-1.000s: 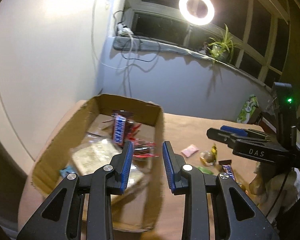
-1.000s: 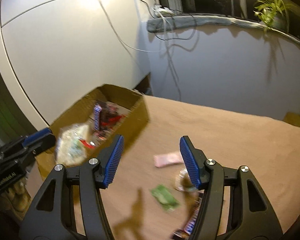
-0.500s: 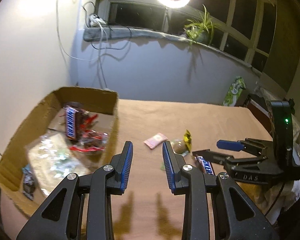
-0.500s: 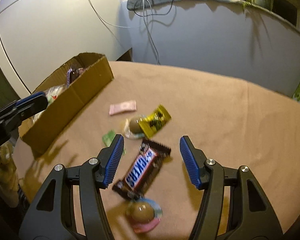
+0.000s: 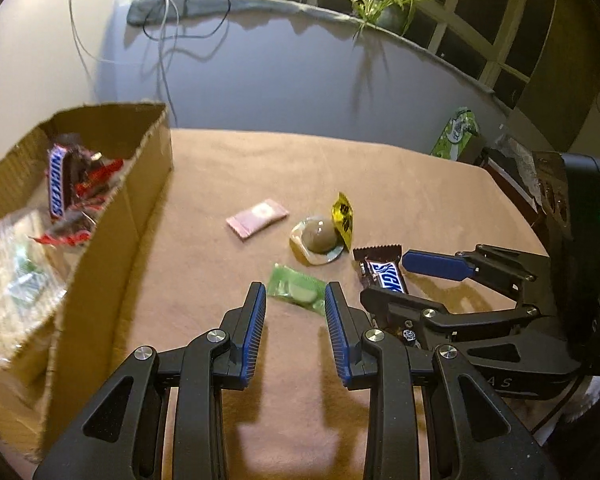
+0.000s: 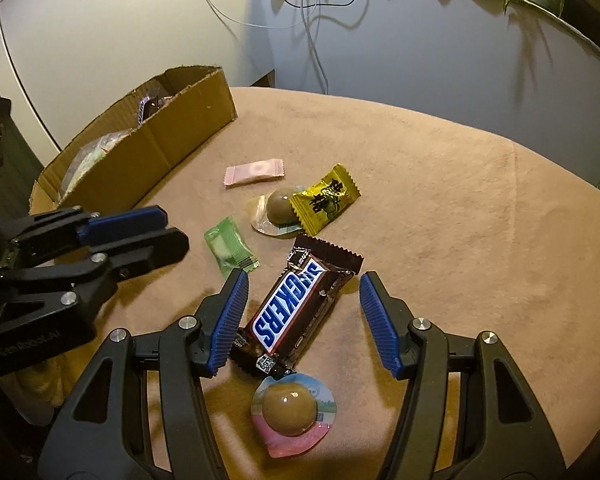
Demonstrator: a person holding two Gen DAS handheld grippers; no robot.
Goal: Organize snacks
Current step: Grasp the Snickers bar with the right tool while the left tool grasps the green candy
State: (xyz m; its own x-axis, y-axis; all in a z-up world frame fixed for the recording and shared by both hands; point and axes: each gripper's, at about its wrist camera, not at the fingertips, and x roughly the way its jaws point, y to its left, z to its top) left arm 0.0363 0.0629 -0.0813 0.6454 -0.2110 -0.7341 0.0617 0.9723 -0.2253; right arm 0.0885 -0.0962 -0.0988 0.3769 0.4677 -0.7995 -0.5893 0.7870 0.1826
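A Snickers bar [image 6: 296, 308] lies on the tan tablecloth between the fingers of my right gripper [image 6: 304, 284], which is open; the pads do not press it. My left gripper [image 5: 295, 292] is also open and empty, its tips just short of a green candy [image 5: 298, 288]. Each gripper shows in the other's view: the right gripper [image 5: 384, 276] over the Snickers bar [image 5: 384, 274], the left gripper [image 6: 176, 228] beside the green candy [image 6: 230, 248]. Beyond lie a pink candy [image 6: 254, 172], a brown jelly cup [image 6: 278, 212] and a yellow packet [image 6: 326, 198]. A second jelly cup [image 6: 292, 412] sits under my right gripper.
A cardboard box [image 5: 148, 152] stands at the left with another Snickers [image 5: 57, 188] and several wrapped snacks inside. A green package [image 5: 458, 134] stands at the table's far right edge. Behind the table are a wall, hanging cables and a potted plant [image 5: 384, 4] on the sill.
My left gripper swung from above the box over to the loose snacks and came down. My right gripper came down until its fingers stood either side of the Snickers bar. Both jaw gaps are unchanged.
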